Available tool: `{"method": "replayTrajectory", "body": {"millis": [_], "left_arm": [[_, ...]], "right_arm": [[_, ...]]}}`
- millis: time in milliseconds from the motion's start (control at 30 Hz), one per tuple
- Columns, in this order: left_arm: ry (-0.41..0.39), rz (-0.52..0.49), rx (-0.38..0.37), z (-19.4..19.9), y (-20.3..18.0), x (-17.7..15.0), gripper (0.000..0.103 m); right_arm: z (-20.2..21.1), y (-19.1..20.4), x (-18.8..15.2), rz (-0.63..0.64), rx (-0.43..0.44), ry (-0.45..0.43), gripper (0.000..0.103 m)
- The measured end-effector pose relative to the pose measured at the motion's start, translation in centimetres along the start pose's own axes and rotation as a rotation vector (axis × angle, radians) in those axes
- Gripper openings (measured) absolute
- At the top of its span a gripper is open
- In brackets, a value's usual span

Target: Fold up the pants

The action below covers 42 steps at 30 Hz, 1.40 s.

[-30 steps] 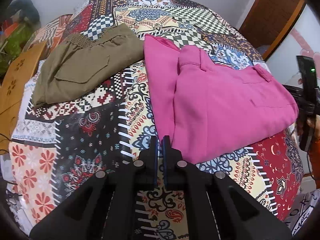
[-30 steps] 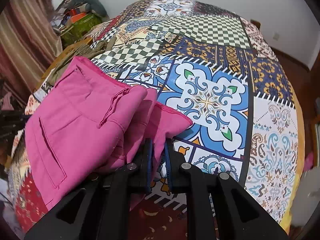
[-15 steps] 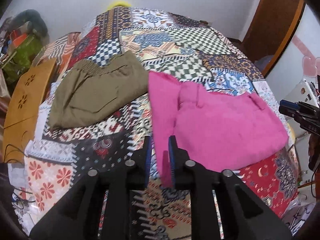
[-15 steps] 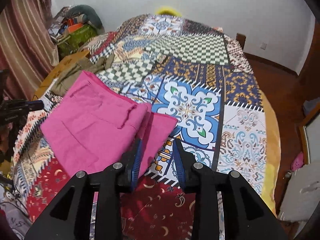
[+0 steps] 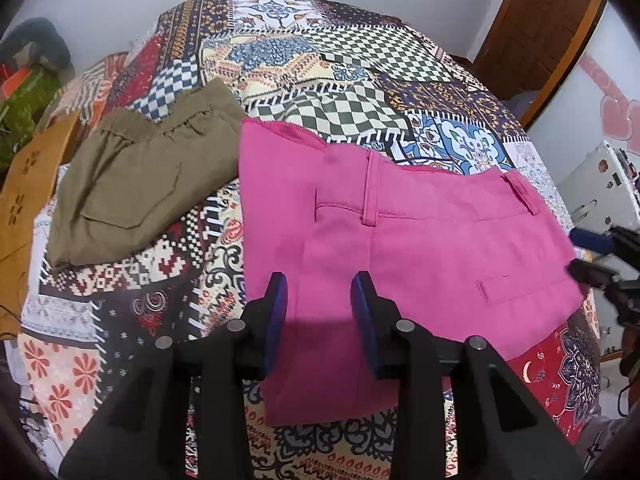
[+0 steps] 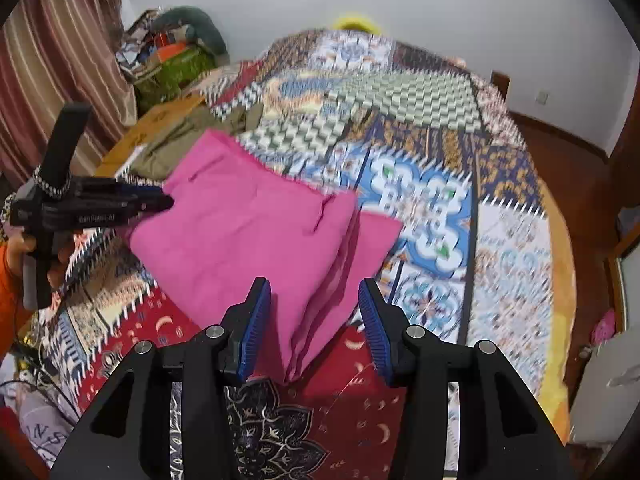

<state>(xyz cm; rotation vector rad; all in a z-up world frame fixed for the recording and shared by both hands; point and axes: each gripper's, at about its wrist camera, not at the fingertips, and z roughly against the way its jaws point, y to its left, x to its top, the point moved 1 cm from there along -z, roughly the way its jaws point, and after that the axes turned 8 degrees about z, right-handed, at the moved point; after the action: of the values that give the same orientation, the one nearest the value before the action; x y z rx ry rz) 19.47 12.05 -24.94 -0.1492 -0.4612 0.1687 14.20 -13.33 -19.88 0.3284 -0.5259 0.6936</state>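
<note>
Folded pink pants (image 5: pixel 400 248) lie flat on the patchwork bedspread (image 5: pixel 320 80), waistband and belt loops facing up. My left gripper (image 5: pixel 318 296) hovers over their near left corner, its jaws opening; the cloth lies below the blue pads (image 5: pixel 278 300), not pinched. The right wrist view shows the same pink pants (image 6: pixel 248 232) with stacked layers at their near edge. My right gripper (image 6: pixel 314 300) hangs above that edge, jaws opening, nothing pressed between them. Each gripper also shows in the other's view: left gripper (image 6: pixel 120 202), right gripper (image 5: pixel 592 256).
Folded olive pants (image 5: pixel 136 184) lie left of the pink ones. A wooden board (image 5: pixel 24 200) borders the bed's left side, with a pile of bags and clothes (image 6: pixel 176 56) and a striped curtain (image 6: pixel 60 60) beyond. A wooden door (image 5: pixel 536 32) and a white appliance (image 5: pixel 600 188) stand right.
Both grippers went from shut on the pink pants' edge to open, letting the cloth go. Both have drawn back and away from the bed, so more of the bed shows.
</note>
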Motion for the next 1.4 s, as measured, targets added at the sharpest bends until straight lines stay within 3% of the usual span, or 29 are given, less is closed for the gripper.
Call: {"method": "replayTrajectory", "body": {"millis": [267,533,667,933,1300,1400], "left_arm": [[0.014,0.003,-0.026,-0.3,0.3,-1.1,0.032],[-0.01,-0.011,0.038,0.7,-0.1,-3.5,0.033],[-0.006,0.016,0.049,0.9,-0.1,-4.0,0.032],[0.008,-0.006,0.031,1.2,-0.1,-3.2,0.032],[0.02,0.029,-0.026,1.0,0.5,-2.4,0.033],[0.011,0.015,-0.003,1.4,0.5,-1.4,0.033]], "right_arm": [[-1.2,0.1,-0.9,0.006,0.021,0.011,0.042],[-1.6,0.4,-0.9,0.045,0.024,-0.003,0.042],[-2.3,0.0,-0.5,0.043,0.038,-0.008,0.034],[-3.9,-0.6,0.4,0.07,0.022,0.002,0.022],[-5.9,-2.1,2.5,0.06,0.005,0.016,0.02],[-5.7,-2.5,2.9,0.042,0.023,0.024,0.021]]}}
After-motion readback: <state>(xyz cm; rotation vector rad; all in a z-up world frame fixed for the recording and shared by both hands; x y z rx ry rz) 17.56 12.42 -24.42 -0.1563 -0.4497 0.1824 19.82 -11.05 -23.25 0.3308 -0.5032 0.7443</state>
